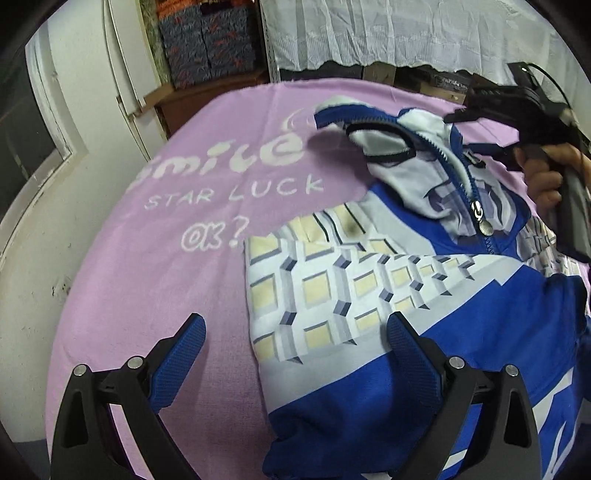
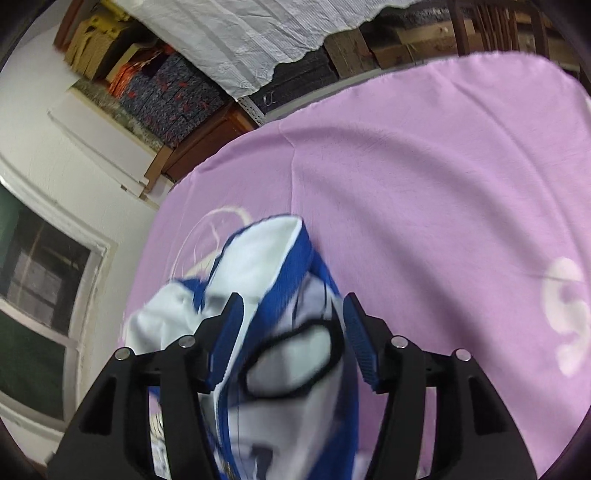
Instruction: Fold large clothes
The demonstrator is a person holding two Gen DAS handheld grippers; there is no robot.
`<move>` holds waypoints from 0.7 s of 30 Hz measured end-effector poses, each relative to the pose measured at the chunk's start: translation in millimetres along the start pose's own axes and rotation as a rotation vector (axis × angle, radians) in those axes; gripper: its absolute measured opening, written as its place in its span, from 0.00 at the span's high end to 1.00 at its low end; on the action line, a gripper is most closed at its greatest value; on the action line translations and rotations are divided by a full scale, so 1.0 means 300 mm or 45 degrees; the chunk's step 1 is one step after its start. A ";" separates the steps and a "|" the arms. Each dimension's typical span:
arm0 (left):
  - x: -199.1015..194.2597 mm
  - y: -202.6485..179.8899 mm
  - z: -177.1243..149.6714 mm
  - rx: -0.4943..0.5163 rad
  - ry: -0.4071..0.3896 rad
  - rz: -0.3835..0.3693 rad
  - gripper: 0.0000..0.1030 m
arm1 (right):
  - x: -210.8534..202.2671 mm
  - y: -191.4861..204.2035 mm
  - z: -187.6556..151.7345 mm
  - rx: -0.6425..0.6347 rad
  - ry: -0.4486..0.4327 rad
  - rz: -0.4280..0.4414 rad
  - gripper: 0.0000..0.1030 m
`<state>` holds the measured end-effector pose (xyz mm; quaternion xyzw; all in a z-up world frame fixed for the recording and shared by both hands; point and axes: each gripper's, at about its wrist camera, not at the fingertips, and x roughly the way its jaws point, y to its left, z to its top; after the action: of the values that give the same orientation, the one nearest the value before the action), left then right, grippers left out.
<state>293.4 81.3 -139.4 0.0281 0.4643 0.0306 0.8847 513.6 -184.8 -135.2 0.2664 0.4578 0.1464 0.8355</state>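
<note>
A blue and white zip jacket [image 1: 388,295] with a square pattern lies partly folded on a pink blanket [image 1: 166,277]. Its collar and hood end [image 1: 373,129] lifts off the blanket at the far side. My left gripper [image 1: 295,339] is open and empty, hovering over the jacket's near left edge. My right gripper [image 2: 291,314] is open, its fingers either side of the raised collar fabric [image 2: 273,280] with a black hanging loop [image 2: 295,362] between them. In the left wrist view the right gripper's body [image 1: 517,122] shows at the upper right, held by a hand.
The pink blanket [image 2: 424,184] carries white lettering [image 1: 229,184]. A white wall and window frame [image 1: 44,155] stand at the left. Patterned boxes [image 1: 210,40] and a white lace cloth [image 1: 406,29] are behind the table's far edge.
</note>
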 end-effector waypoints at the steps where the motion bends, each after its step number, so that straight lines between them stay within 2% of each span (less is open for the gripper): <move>1: 0.004 -0.001 0.002 0.000 0.003 -0.001 0.04 | 0.019 -0.006 0.012 0.017 0.001 0.009 0.44; 5: 0.008 -0.002 0.003 0.000 0.003 0.001 0.04 | 0.095 -0.008 0.063 0.044 0.003 0.042 0.44; 7: 0.017 -0.001 0.006 -0.002 0.007 0.005 0.04 | 0.132 0.010 0.076 0.004 0.012 0.026 0.46; 9: 0.020 0.004 0.009 -0.009 0.008 0.008 0.04 | 0.143 0.048 0.076 -0.093 0.003 -0.053 0.71; 10: 0.020 0.007 0.011 -0.013 0.005 0.012 0.04 | 0.148 0.060 0.072 -0.118 0.010 -0.075 0.90; 14: 0.013 0.023 0.013 -0.031 -0.013 0.046 0.04 | 0.074 0.109 0.043 -0.213 -0.063 -0.093 0.92; 21: -0.013 0.066 0.020 -0.085 -0.061 0.089 0.04 | -0.214 0.277 -0.037 -0.390 -0.198 -0.012 0.94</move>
<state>295.6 100.7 -131.1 0.0154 0.4406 0.0763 0.8943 469.7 -145.1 -47.9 0.1445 0.3654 0.1894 0.8998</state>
